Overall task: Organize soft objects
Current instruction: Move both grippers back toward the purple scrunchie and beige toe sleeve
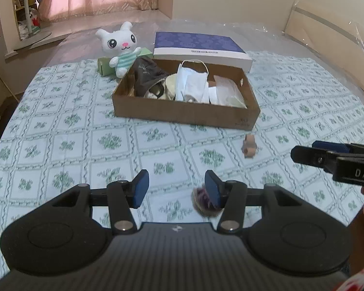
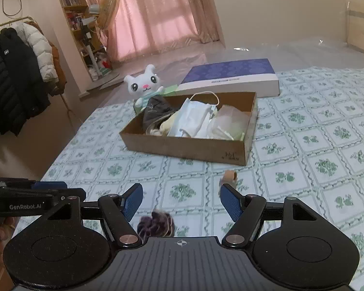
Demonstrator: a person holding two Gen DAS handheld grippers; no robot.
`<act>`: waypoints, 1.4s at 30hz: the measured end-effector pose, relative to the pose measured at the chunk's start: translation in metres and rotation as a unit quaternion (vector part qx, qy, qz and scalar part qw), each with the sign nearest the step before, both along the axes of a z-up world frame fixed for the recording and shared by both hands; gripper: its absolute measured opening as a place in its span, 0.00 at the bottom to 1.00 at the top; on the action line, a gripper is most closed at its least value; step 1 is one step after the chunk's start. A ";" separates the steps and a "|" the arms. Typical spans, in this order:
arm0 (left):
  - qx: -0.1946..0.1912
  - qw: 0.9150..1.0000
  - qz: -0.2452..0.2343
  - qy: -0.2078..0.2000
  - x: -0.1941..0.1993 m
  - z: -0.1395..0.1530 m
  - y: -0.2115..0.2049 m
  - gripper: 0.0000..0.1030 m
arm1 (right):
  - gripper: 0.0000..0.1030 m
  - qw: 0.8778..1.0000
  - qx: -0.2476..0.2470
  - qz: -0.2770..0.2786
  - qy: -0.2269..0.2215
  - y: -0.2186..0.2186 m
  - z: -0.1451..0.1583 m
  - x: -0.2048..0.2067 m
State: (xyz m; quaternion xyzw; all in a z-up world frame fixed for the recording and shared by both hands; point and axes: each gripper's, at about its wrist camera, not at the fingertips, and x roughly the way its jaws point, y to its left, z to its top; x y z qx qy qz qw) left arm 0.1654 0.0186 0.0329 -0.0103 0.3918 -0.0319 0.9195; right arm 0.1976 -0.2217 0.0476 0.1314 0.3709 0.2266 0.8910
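Note:
An open cardboard box (image 1: 182, 114) (image 2: 182, 146) sits on the bed, filled with a white face mask (image 1: 191, 82) (image 2: 194, 116), dark cloth (image 1: 145, 75) and plastic bags. A white plush bunny (image 1: 121, 46) (image 2: 144, 84) leans behind its far left corner. A small tan soft toy (image 1: 249, 146) (image 2: 229, 177) lies in front of the box. A purple scrunchie (image 1: 203, 200) (image 2: 155, 223) rests on the sheet close below both grippers. My left gripper (image 1: 176, 189) is open and holds nothing. My right gripper (image 2: 182, 201) is open and holds nothing too.
A purple and white box lid (image 1: 201, 48) (image 2: 233, 77) lies behind the cardboard box, a green carton (image 1: 106, 65) beside the bunny. The bed carries a green floral sheet (image 1: 85, 133). A clothes rack with jackets (image 2: 14, 80) stands left of the bed.

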 end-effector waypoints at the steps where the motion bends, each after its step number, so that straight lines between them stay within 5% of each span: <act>1: 0.001 1.000 0.000 0.002 -0.004 -0.001 0.000 0.47 | 0.68 1.000 -0.002 0.000 0.001 0.000 0.000 -0.003; 32: 0.021 0.999 -0.017 0.034 -0.068 -0.025 -0.032 0.47 | 0.69 0.999 -0.026 0.003 0.040 -0.001 -0.012 -0.067; 36: 0.031 0.999 -0.010 0.037 -0.069 -0.030 -0.034 0.58 | 0.69 0.998 -0.038 -0.003 0.041 -0.003 -0.018 -0.069; 42: 0.030 0.999 -0.009 0.040 -0.067 -0.035 -0.034 0.61 | 0.69 0.998 -0.033 -0.008 0.054 -0.006 -0.028 -0.070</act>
